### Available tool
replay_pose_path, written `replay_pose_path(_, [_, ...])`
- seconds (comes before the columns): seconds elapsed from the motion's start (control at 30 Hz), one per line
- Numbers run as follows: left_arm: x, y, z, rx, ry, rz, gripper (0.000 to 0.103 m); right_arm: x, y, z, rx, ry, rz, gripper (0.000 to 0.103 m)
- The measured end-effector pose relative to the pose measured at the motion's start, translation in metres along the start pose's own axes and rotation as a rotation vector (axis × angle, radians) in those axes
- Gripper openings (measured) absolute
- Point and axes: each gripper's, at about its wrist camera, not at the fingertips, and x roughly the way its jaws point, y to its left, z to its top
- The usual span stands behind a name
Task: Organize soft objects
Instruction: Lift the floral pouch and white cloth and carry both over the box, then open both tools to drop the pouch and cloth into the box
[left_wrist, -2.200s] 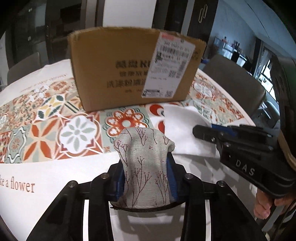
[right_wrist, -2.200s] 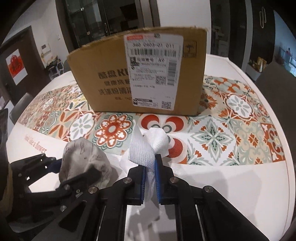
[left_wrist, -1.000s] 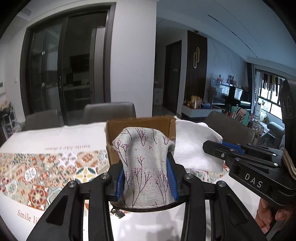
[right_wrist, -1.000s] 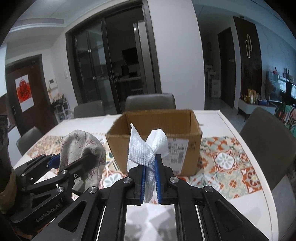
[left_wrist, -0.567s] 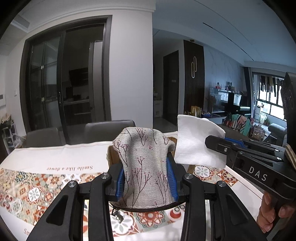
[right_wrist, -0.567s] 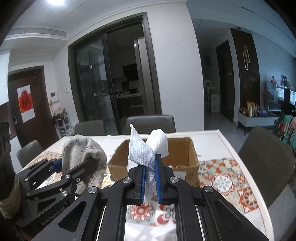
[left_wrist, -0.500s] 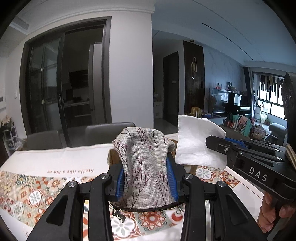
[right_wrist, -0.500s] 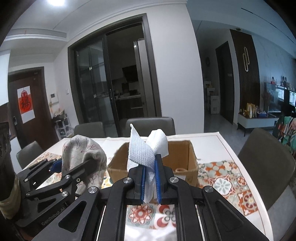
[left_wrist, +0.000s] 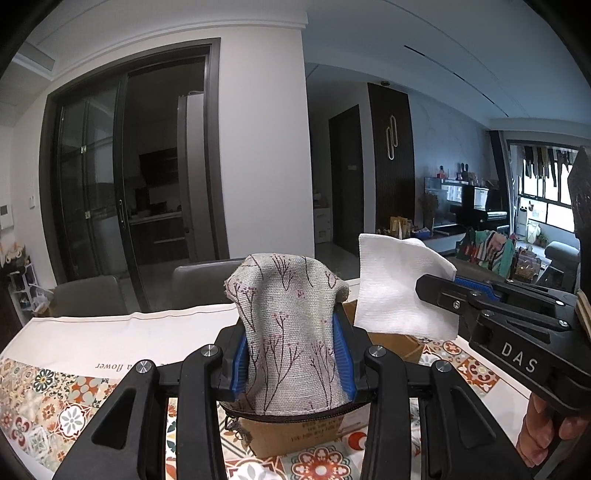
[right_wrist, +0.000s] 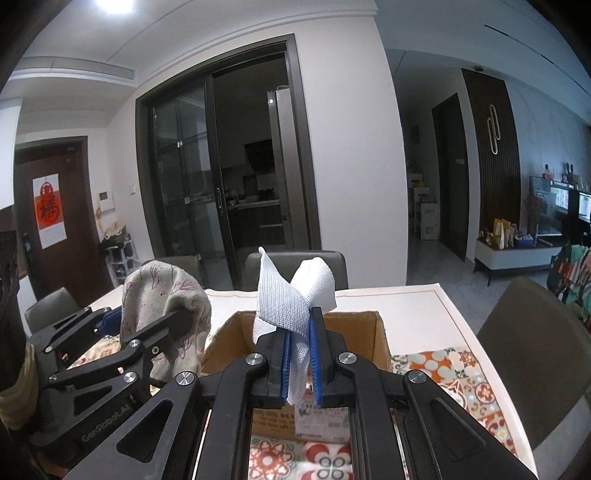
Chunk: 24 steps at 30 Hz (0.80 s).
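My left gripper (left_wrist: 291, 365) is shut on a grey fabric pouch with a red twig print (left_wrist: 288, 325), held up in the air; it also shows in the right wrist view (right_wrist: 162, 299). My right gripper (right_wrist: 299, 358) is shut on a white woven cloth (right_wrist: 291, 299), which also shows in the left wrist view (left_wrist: 399, 288). Both are above an open cardboard box (right_wrist: 376, 332) on the table; the box's front wall shows below the pouch in the left wrist view (left_wrist: 295, 435).
A table with a patterned tile cloth (right_wrist: 458, 369) holds the box. Grey chairs stand at the far side (left_wrist: 192, 280) and at the right (right_wrist: 535, 332). Glass sliding doors (right_wrist: 221, 206) are behind.
Both grippers have risen from table level and moved forward over the box, with the pouch and the cloth still held. The box now sits lower in both views.
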Motion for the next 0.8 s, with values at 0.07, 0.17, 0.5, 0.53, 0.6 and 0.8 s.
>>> replay_pose_path(0.07, [0.006, 0.001, 0.0, 0.002, 0.005, 0.004, 0.039, 0.006, -0.003, 0.0, 0.003, 0.006, 0.003, 0.011])
replay_pose_path(0.17, [0.02, 0.0, -0.002, 0.001, 0.021, 0.007, 0.039, 0.017, -0.008, 0.0, 0.002, 0.018, -0.001, 0.011])
replay_pose_path(0.5, [0.068, -0.001, -0.009, -0.02, 0.103, 0.016, 0.039, 0.054, -0.015, -0.006, 0.014, 0.08, -0.002, 0.011])
replay_pose_path(0.53, [0.072, -0.002, -0.011, -0.021, 0.109, 0.017, 0.039, 0.058, -0.016, -0.007, 0.015, 0.089, -0.001, 0.011])
replay_pose_path(0.6, [0.082, -0.004, -0.015, -0.018, 0.129, 0.015, 0.039, 0.066, -0.019, -0.01, 0.019, 0.104, -0.001, 0.011])
replay_pose_path(0.8, [0.106, -0.01, -0.024, 0.005, 0.186, 0.019, 0.041, 0.087, -0.031, -0.021, 0.037, 0.161, -0.011, 0.011])
